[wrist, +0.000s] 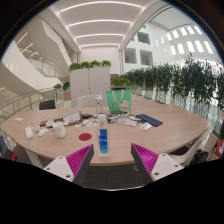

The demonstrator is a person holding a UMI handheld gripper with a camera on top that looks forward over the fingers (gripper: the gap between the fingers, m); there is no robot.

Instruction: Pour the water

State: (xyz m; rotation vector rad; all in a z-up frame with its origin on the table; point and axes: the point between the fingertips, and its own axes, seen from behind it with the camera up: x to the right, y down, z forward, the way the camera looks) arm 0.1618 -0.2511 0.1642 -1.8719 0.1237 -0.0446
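Blue-capped bottle [103, 141] stands btwn open fingers [68, 161], prob. untouched.

A long, pale wooden table [150, 125] stretches from left to right, strewn with small items too little to identify, among them a red disc [85, 136] and a dark flat object [150, 121]. On its far side stands a green chair [118, 100], with tall leafy plants [185, 82] at right and white planters topped with greenery [88, 78] farther back.
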